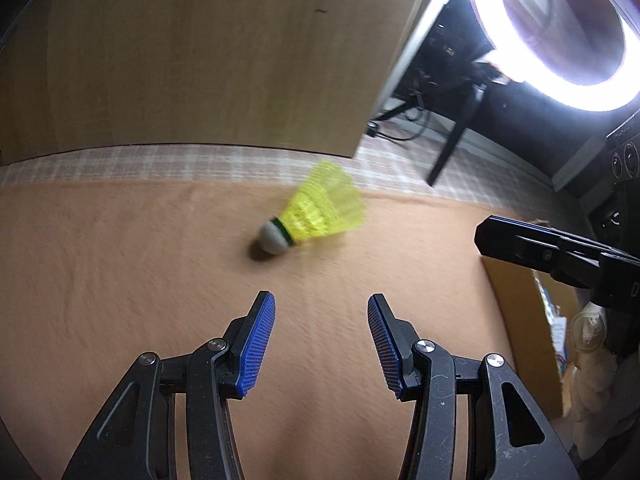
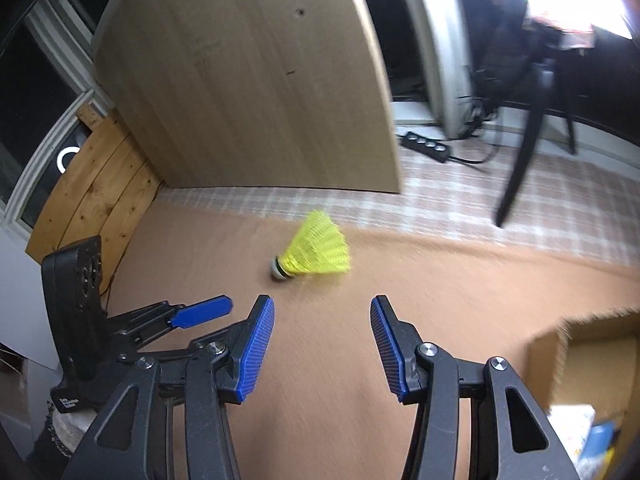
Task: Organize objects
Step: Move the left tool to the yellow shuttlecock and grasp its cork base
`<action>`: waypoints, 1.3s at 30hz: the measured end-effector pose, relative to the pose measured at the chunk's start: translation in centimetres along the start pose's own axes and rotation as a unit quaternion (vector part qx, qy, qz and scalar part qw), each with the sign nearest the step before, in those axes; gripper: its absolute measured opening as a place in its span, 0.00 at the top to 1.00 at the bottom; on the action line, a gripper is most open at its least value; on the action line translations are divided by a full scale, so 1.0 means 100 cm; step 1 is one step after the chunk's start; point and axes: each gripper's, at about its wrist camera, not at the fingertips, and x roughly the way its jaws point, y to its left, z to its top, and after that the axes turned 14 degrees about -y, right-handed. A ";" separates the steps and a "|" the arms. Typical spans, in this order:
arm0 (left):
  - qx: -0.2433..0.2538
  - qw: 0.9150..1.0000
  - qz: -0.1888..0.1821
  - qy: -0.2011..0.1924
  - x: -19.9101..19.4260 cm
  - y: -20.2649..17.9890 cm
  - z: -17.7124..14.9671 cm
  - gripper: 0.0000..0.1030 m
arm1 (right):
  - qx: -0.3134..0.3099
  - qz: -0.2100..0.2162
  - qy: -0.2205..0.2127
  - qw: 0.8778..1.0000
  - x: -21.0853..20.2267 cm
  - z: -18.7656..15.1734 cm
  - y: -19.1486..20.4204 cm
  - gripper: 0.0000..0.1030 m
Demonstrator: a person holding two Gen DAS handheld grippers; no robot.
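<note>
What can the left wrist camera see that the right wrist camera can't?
Only the left wrist view shows the bright ring light glowing at the top right, and the right gripper coming in from the side.

Only the right wrist view shows the black power strip on the checked floor, the stacked pine boards on the left, and the left gripper from the side.

Both show the yellow shuttlecock lying on the orange blanket, the big wooden panel behind it, and the cardboard box. Both grippers are open and empty.
</note>
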 end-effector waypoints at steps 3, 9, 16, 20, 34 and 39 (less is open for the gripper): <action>-0.009 1.000 0.001 -0.001 0.009 0.012 0.004 0.50 | 0.000 0.004 0.007 1.000 0.022 0.004 0.001 0.55; -0.015 1.000 -0.002 0.008 0.033 0.025 0.005 0.49 | 0.012 0.012 0.018 1.000 0.058 0.008 0.000 0.55; -0.027 1.000 -0.004 0.012 0.056 0.033 0.009 0.49 | 0.005 0.010 0.031 0.999 0.089 0.013 0.002 0.55; -0.022 1.000 -0.004 0.009 0.066 0.033 0.013 0.49 | 0.010 0.012 0.034 0.999 0.101 0.014 0.001 0.55; 0.010 1.000 -0.020 0.003 0.078 0.019 0.016 0.50 | -0.004 0.026 0.055 0.998 0.108 0.010 0.007 0.76; 0.014 1.000 -0.026 0.006 0.074 0.015 0.013 0.51 | -0.002 0.031 0.051 0.998 0.097 0.007 0.007 0.83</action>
